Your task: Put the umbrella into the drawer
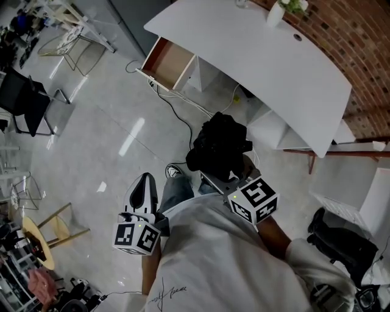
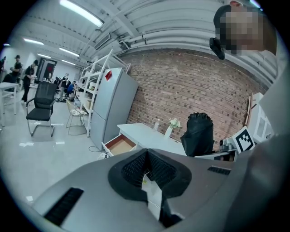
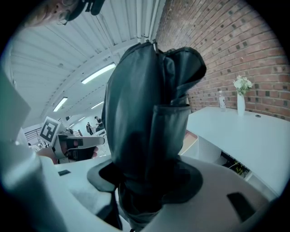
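Observation:
A black folded umbrella (image 1: 219,146) stands upright in my right gripper (image 1: 214,178), which is shut on its lower end; it fills the right gripper view (image 3: 149,122) above that gripper (image 3: 145,190). The drawer (image 1: 169,63) hangs open and empty at the left end of the white desk (image 1: 274,67), well ahead of both grippers; it also shows as the drawer (image 2: 118,145) and the drawer (image 3: 189,138). My left gripper (image 1: 144,180) is held low at my left side, its jaws (image 2: 147,170) shut with nothing in them. The umbrella (image 2: 198,133) appears to its right.
Cables (image 1: 177,113) trail over the floor below the drawer. A white vase (image 1: 277,11) stands on the desk by the brick wall. A black chair (image 1: 24,103) and a wooden stool (image 1: 52,228) are at the left, a black bag (image 1: 341,241) at the right, a fridge (image 2: 111,106) beyond the desk.

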